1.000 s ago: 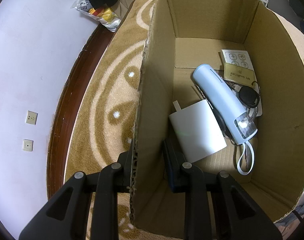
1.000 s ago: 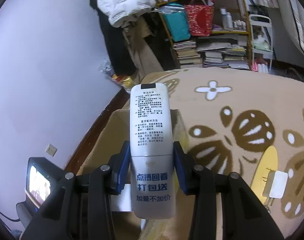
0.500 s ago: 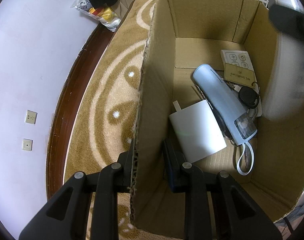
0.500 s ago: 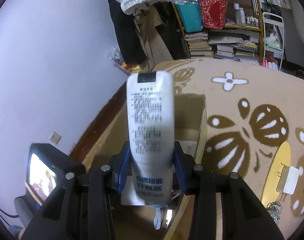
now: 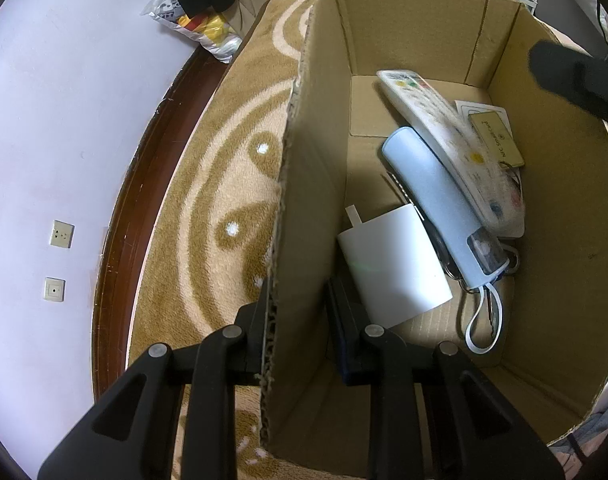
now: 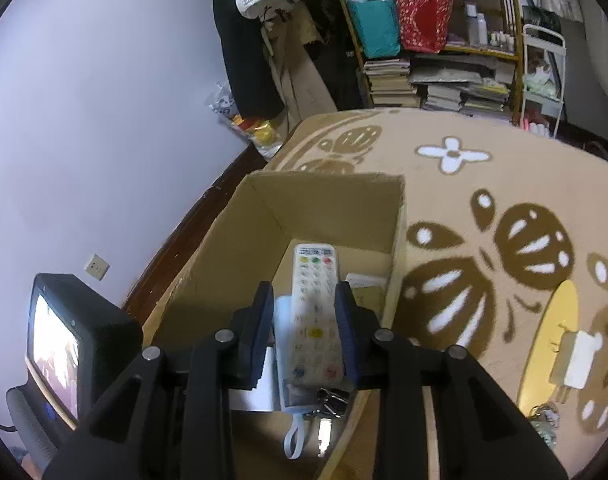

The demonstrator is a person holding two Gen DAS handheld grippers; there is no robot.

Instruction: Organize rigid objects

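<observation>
Over on the left there's the wall with two sockets [image 5: 61, 234], then the brown patterned rug [image 5: 208, 184]. The left tongs [image 5: 300, 316] are clamped on the near side wall of the cardboard box [image 5: 304, 184], one finger outside and one inside. Inside the box, a white charger block [image 5: 392, 264] lies closest to that wall, then a pale blue flashlight [image 5: 440, 204] next to it, its strap trailing toward the near end. The white remote [image 5: 448, 140] lies buttons-up and slanted, resting partly on the flashlight, with a card [image 5: 496, 140] just past it near the right wall.

The right tongs [image 6: 304, 328] hang above the box, fingers spread, the remote showing between them but lower down, not gripped. Further right on the rug sits another white plug adapter [image 6: 580, 360], well apart from the box.
</observation>
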